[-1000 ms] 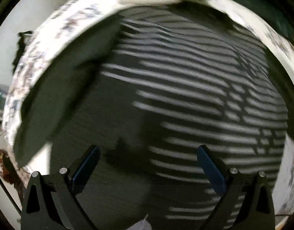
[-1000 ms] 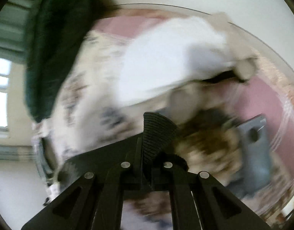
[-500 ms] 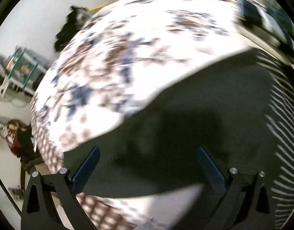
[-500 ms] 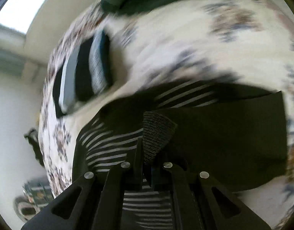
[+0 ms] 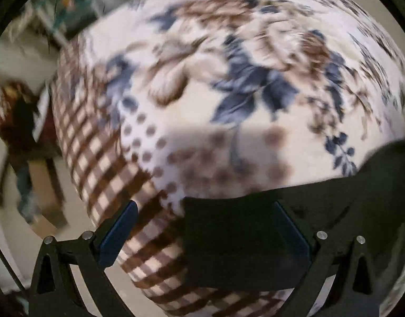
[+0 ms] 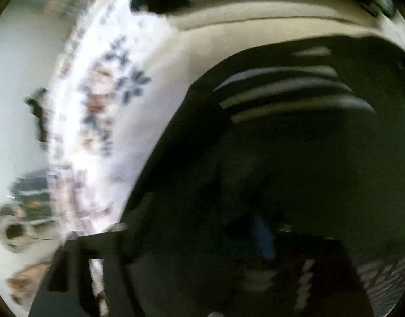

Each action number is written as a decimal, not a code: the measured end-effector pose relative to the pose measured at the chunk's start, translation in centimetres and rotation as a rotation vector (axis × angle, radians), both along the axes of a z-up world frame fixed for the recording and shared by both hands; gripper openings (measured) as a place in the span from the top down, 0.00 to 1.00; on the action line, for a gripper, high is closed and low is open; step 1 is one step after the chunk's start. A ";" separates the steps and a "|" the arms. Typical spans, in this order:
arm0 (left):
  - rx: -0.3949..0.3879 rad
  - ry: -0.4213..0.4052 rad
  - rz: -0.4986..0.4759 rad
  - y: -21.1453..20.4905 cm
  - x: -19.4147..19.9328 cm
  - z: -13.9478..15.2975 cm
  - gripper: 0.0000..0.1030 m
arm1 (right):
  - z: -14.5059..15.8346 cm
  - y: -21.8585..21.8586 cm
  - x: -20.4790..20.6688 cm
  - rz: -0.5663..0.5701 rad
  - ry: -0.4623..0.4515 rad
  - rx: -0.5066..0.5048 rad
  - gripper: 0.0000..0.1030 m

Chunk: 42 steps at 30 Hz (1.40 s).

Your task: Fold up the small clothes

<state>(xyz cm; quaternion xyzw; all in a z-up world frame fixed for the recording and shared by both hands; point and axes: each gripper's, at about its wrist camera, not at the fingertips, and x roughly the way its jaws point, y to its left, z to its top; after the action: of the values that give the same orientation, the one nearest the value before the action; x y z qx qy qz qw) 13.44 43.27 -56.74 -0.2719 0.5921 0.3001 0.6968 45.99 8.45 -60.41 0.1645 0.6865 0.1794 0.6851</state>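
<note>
A dark garment with pale stripes lies on a flowered blanket. In the left wrist view its plain dark edge point(image 5: 244, 240) reaches in from the right, between my left gripper's point(image 5: 205, 229) wide-open fingers point(image 5: 118, 233). In the right wrist view the garment point(image 6: 294, 158) fills the right half, its stripes near the top. My right gripper point(image 6: 207, 237) is close above the cloth and heavily blurred; its fingers seem spread, one blue pad point(image 6: 264, 237) showing, but I cannot tell its state.
The flowered blanket point(image 5: 228, 84) with a brown checked border point(image 5: 96, 158) covers the bed. Its left edge drops to a floor with furniture point(image 5: 20, 137). A pale cushion or folded cloth point(image 6: 255, 21) lies beyond the garment.
My left gripper has swung left off the striped cloth to the garment's plain edge near the bed's border. My right gripper, shut earlier, has come down close over the garment.
</note>
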 end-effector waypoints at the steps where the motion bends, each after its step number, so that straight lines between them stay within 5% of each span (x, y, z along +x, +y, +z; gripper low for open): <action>1: -0.053 -0.018 0.031 1.0 -0.8 -0.8 0.00 | 0.7 -1.1 -0.7 -0.006 -0.005 -0.002 0.22; 5: -0.194 -0.025 0.075 2.6 -2.0 -3.9 0.00 | 2.2 -6.7 -4.4 -0.038 -0.008 -0.052 0.21; 8: -0.169 -0.003 0.009 1.9 -1.3 -4.7 0.00 | 1.2 -9.5 -6.5 -0.079 0.022 -0.100 0.21; 9: -0.152 -0.013 -0.011 1.4 -1.0 -4.5 0.08 | 0.7 -10.2 -7.1 -0.092 0.035 -0.113 0.21; 11: -0.093 -0.032 -0.089 -0.1 -0.3 -3.2 0.56 | -0.6 -11.2 -8.5 -0.128 0.069 -0.155 0.21; 12: -0.068 -0.020 -0.122 -0.6 0.0 -2.7 0.94 | -1.1 -11.6 -9.1 -0.133 0.082 -0.164 0.21; 14: -0.044 -0.034 -0.121 -0.5 0.0 -1.5 0.99 | -2.2 -12.1 -10.1 -0.143 0.107 -0.189 0.21; 20: -0.037 -0.218 0.049 6.0 -0.7 4.2 0.98 | -2.9 -10.6 -10.8 -0.091 0.100 -0.205 0.21; 24: -0.050 -0.308 0.106 10.0 1.2 5.4 0.98 | -2.8 -8.2 -10.0 -0.059 0.074 -0.178 0.21; 30: -0.045 -0.290 0.100 11.8 4.1 2.7 0.98 | -1.9 -3.2 -6.7 -0.078 -0.007 -0.149 0.21; 37: -0.185 -0.223 0.114 11.8 3.4 -2.2 0.92 | -2.2 4.9 -0.7 -0.005 -0.127 -0.224 0.22; 38: -0.210 -0.220 0.123 11.9 3.2 -2.9 0.90 | -2.7 6.0 -0.1 0.010 -0.143 -0.254 0.39; 39: -0.224 -0.224 0.131 11.9 3.0 -3.3 0.90 | -3.2 6.7 0.3 0.025 -0.136 -0.244 0.74; 42: -0.249 -0.234 0.143 12.2 3.0 -3.7 0.85 | -4.3 8.7 1.0 0.079 -0.050 -0.135 0.77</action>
<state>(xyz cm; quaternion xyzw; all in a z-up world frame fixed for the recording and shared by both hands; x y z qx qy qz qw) 16.39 55.42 -60.48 -0.4305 0.5187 0.2394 0.6988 47.02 17.10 -64.69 0.0860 0.6856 0.1638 0.7040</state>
